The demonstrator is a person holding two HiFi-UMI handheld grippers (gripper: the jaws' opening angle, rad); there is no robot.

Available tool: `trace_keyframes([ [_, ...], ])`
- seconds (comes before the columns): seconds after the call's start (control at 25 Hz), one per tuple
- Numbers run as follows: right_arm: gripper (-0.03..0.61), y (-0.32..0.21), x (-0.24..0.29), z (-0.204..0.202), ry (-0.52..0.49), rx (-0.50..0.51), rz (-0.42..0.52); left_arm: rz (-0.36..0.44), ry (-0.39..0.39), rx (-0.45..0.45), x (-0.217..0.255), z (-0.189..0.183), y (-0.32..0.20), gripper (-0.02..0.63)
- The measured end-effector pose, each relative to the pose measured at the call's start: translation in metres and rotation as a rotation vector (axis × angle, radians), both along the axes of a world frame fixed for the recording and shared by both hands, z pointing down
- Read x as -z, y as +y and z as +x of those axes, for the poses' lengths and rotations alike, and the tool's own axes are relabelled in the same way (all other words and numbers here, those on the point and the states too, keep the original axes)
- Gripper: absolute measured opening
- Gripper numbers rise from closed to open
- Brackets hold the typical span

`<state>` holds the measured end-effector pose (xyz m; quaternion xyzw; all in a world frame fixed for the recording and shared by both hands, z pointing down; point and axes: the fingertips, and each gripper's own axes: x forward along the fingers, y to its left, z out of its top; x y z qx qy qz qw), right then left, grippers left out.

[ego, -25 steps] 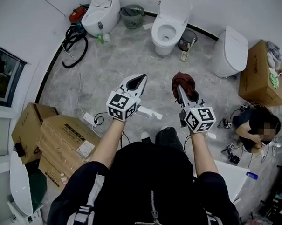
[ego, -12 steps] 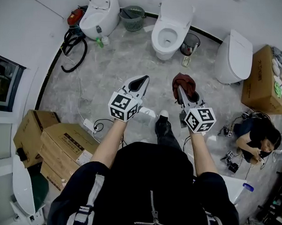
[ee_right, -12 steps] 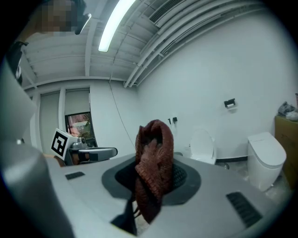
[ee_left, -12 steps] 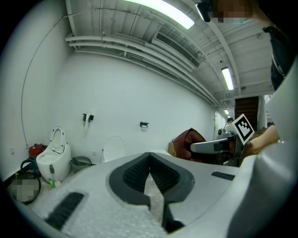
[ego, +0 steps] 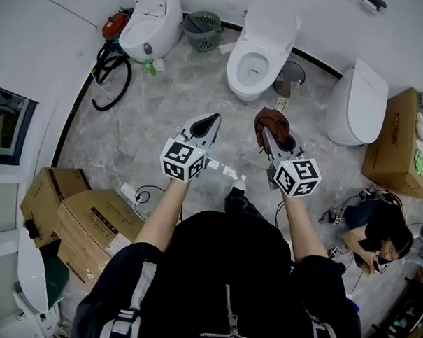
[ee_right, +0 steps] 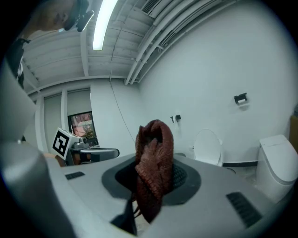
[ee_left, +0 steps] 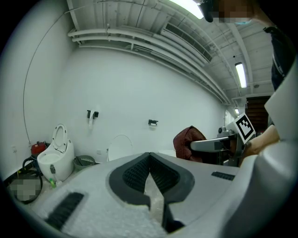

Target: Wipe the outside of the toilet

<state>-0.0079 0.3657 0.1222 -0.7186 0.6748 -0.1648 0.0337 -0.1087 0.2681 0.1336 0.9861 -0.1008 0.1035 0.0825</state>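
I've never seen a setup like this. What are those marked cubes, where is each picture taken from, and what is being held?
There is no robot here. A person holds a two-jaw tool in each hand, and the marked cubes are part of those tools. The head view looks down from the person's head. The other two views ride on the tools and look along their jaws. The left tool is shut and empty. The right tool is shut on a dark red cloth. Ahead on the grey floor stands a toilet with its lid up and others beside it. No tool touches it yet. Boxes sit at the left.
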Motion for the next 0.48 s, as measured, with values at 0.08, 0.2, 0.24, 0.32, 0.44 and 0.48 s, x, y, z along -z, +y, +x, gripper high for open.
trace_keyframes([
  [0.08, 0.101, -0.008, -0.005, 0.019, 0.000, 0.014, -0.008, 0.000, -0.004, 0.012, -0.002, 0.018, -0.010, 0.002],
  [0.2, 0.101, -0.016, -0.013, 0.045, -0.009, 0.028, -0.024, -0.001, -0.005, 0.027, -0.004, 0.040, -0.021, 0.002],
  [0.24, 0.101, -0.019, -0.015, 0.052, -0.011, 0.029, -0.030, -0.002, -0.005, 0.030, -0.004, 0.046, -0.024, 0.002],
  [0.32, 0.101, -0.023, -0.020, 0.065, -0.016, 0.026, -0.040, -0.008, -0.010, 0.033, -0.007, 0.056, -0.031, 0.002],
  [0.44, 0.101, -0.029, -0.030, 0.079, -0.023, 0.021, -0.061, -0.015, -0.017, 0.032, -0.014, 0.070, -0.040, 0.002],
  [0.48, 0.103, -0.032, -0.033, 0.083, -0.024, 0.019, -0.067, -0.017, -0.019, 0.030, -0.016, 0.075, -0.043, 0.002],
])
